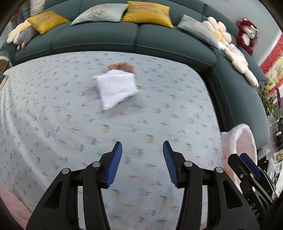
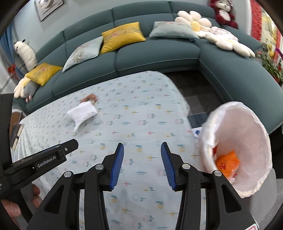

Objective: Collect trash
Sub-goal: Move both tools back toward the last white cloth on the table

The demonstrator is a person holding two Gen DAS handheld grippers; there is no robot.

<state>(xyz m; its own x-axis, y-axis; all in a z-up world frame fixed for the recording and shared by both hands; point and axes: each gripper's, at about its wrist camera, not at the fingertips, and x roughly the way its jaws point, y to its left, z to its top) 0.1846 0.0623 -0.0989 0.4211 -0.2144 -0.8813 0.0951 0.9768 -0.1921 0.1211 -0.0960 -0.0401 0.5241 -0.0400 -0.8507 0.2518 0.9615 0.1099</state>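
A folded white cloth (image 1: 115, 89) lies on the table's patterned blue cloth (image 1: 70, 123), with a pile of brown crumbs (image 1: 122, 66) just behind it. Both show in the right wrist view: the white cloth (image 2: 83, 112) and the crumbs (image 2: 89, 98). A trash bin lined with a white bag (image 2: 235, 148) stands at the table's right edge and holds orange wrappers (image 2: 227, 163). My left gripper (image 1: 142, 159) is open and empty above the table, well short of the white cloth. My right gripper (image 2: 142, 161) is open and empty beside the bin.
A dark green corner sofa (image 2: 159, 53) wraps the table's far and right sides, with yellow and grey cushions, flower pillows (image 2: 212, 33) and a red plush toy (image 2: 222, 12). Dark floor (image 2: 196, 92) lies between table and sofa.
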